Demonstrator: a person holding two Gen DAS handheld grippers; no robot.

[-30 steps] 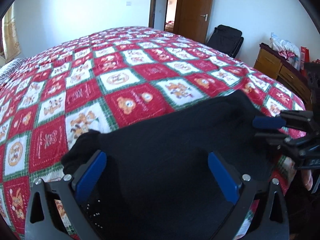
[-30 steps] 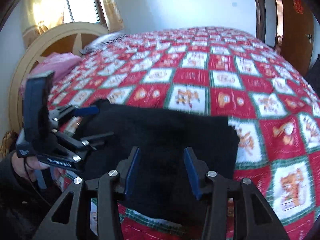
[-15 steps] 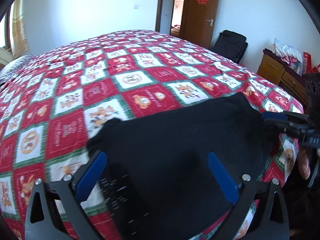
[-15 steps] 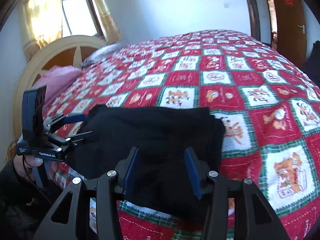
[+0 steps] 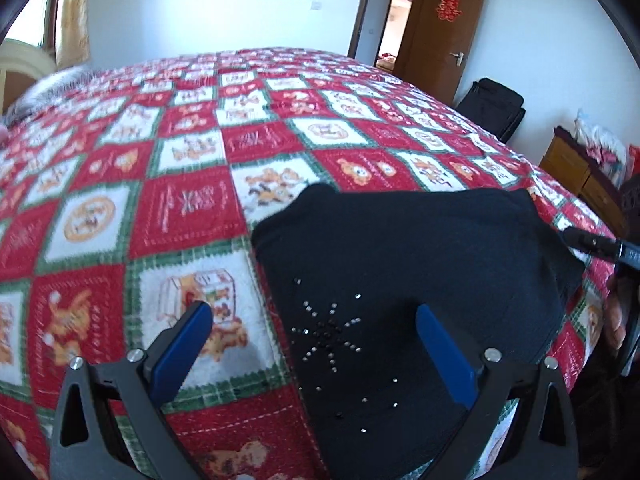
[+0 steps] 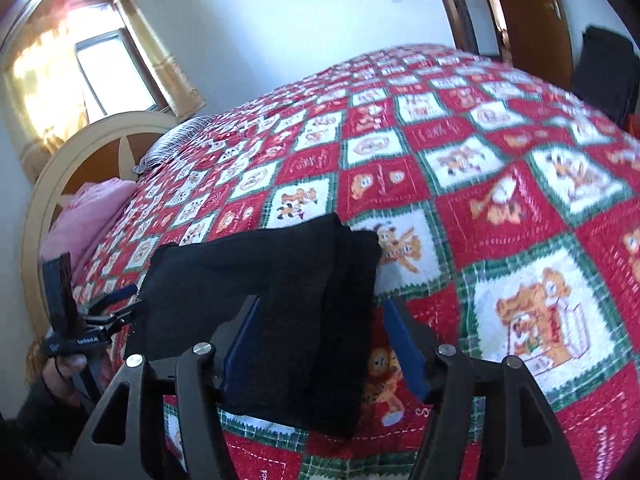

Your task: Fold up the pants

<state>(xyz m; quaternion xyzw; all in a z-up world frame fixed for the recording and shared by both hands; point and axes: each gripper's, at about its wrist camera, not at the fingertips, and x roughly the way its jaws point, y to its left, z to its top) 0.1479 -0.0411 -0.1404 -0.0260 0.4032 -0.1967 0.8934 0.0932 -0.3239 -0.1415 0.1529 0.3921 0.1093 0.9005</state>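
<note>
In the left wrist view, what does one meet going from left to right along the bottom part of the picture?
Left claw's left blue finger → patterned bedspread → black pants with studs → right blue finger → the other claw's tip.

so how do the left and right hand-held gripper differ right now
The left hand-held gripper stands wide open, straddling the edge of the black pants; the right hand-held gripper is narrower, its jaws having just been opening, with folded pants between them unpinched. Both have blue pads and hover over the quilt.
</note>
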